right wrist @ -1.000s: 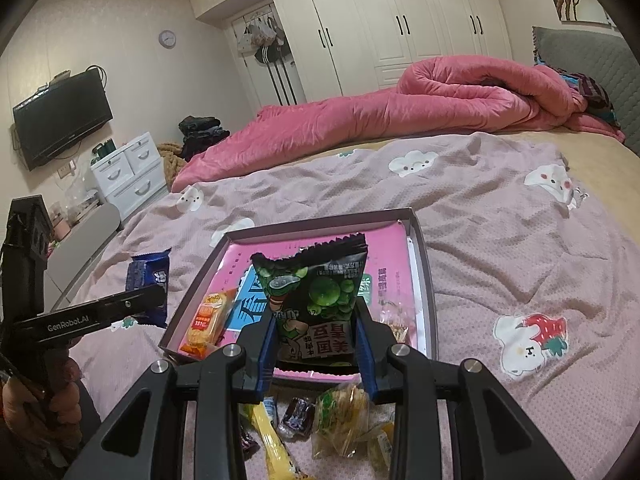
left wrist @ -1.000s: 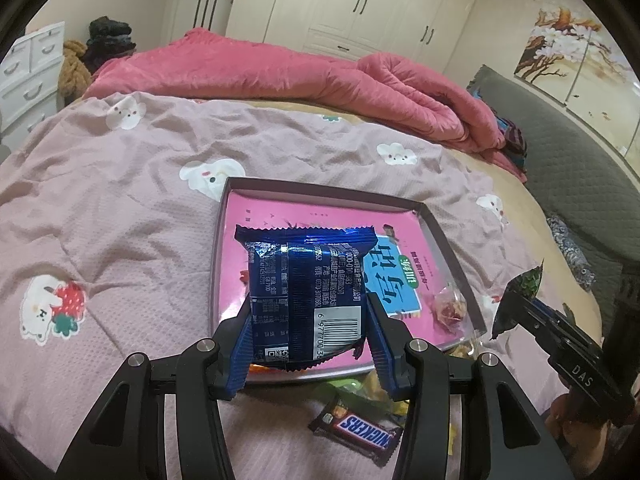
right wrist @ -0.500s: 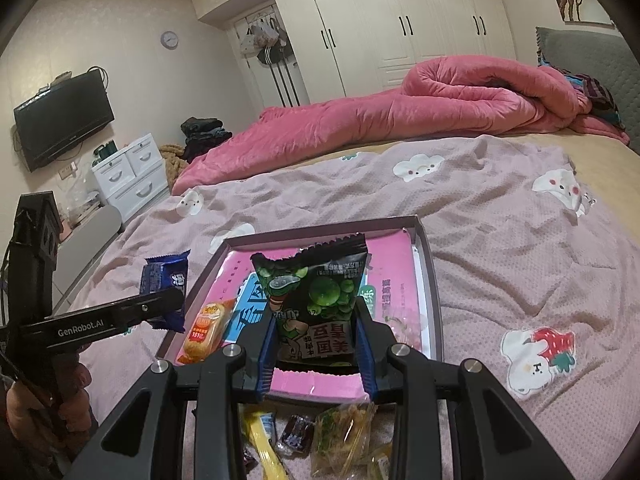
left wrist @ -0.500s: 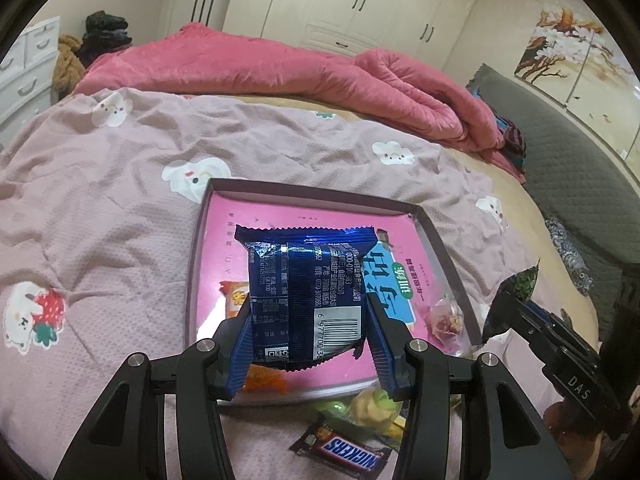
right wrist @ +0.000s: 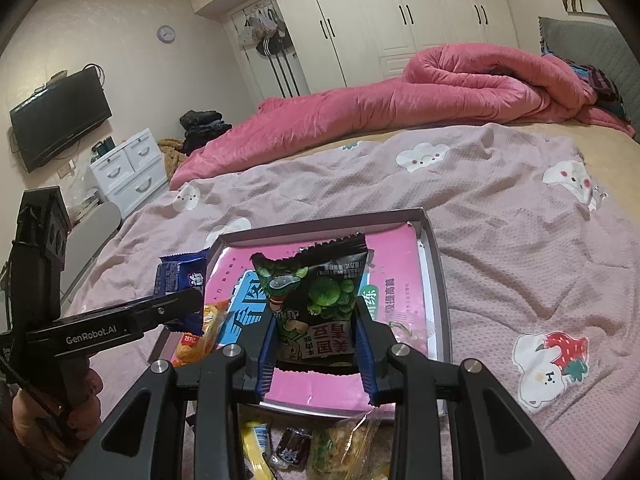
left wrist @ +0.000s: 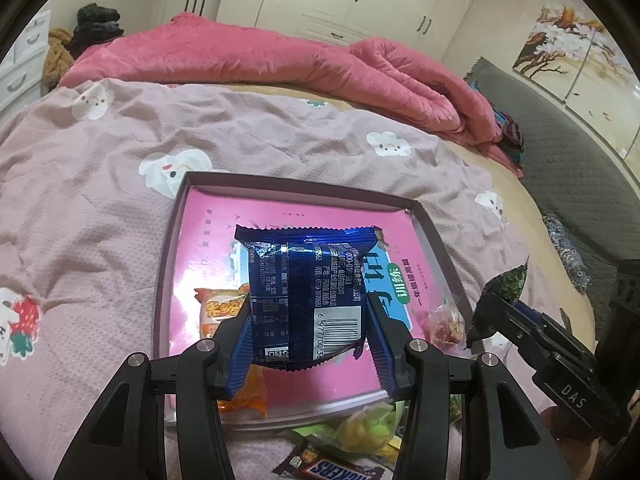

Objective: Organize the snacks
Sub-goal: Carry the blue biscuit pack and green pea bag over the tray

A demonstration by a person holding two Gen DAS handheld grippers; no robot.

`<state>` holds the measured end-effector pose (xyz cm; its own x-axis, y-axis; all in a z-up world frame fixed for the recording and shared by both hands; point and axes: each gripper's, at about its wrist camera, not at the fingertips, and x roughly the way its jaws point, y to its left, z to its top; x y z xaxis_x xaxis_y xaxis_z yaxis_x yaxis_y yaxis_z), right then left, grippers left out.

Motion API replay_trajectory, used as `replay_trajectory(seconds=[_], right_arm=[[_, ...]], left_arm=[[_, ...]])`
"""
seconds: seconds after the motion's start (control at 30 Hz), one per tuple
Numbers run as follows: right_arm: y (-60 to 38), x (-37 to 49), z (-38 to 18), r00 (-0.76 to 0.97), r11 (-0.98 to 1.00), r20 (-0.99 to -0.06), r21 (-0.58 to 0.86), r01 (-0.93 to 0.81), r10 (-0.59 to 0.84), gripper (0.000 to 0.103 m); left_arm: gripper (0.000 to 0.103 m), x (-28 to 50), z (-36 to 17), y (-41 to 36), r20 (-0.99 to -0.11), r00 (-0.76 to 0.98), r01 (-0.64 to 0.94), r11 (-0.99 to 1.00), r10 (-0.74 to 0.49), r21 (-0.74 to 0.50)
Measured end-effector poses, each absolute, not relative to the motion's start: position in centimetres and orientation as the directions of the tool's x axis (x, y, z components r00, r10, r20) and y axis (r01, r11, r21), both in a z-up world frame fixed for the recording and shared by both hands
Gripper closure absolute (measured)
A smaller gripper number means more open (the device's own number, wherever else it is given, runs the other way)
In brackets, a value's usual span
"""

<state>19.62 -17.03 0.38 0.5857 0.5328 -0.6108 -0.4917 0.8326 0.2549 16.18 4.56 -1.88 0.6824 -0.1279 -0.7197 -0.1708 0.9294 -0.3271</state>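
Note:
My left gripper point(left wrist: 307, 344) is shut on a dark blue snack packet point(left wrist: 306, 292), held above the near half of a shallow box point(left wrist: 304, 184) with a pink lining. My right gripper point(right wrist: 316, 354) is shut on a black and green pea packet point(right wrist: 318, 300), over the same box point(right wrist: 434, 280). An orange packet point(left wrist: 220, 308) and a small red sweet point(left wrist: 444, 326) lie inside the box. Each view shows the other gripper from the side: the right one point(left wrist: 492, 312) at the box's right, the left one point(right wrist: 188, 304) at its left with the blue packet point(right wrist: 180, 276).
Loose snacks lie on the bedspread in front of the box: a Snickers bar point(left wrist: 328, 468), a yellow-green packet point(left wrist: 364, 428), a yellow stick point(right wrist: 256, 452) and a dark sweet point(right wrist: 294, 446). A pink duvet point(left wrist: 280, 56) is heaped at the far side. A hand point(right wrist: 76, 408) holds the left gripper.
Both grippers have moved forward over the box with their packets still held. The box now lies closer under them, and the orange packet shows more.

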Motion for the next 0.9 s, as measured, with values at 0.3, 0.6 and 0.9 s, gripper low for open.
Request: replay_trajectory(seconds=[0.3, 0.6, 0.9], right_arm=[[-16.7, 21.1, -1.1, 0.55, 0.838, -0.653, 0.266, -0.477, 0.52, 0.068], [-15.7, 21.7, -3.5, 0.468, 0.839, -0.734, 0.258, -0.479, 0.493, 0.068], [-15.1, 21.9, -4.9, 0.424, 0.832, -0.76, 0.268, -0.486, 0.493, 0.068]], left_arm=[[0.051, 17.4, -3.0, 4.2, -0.734, 0.662, -0.156, 0.93, -0.153, -0.334], [0.051, 18.1, -4.6, 3.6, -0.754, 0.632, -0.133, 0.934, -0.177, -0.331], [0.051, 18.5, -5.6, 3.1, -0.773, 0.605, -0.115, 0.94, -0.191, -0.322]])
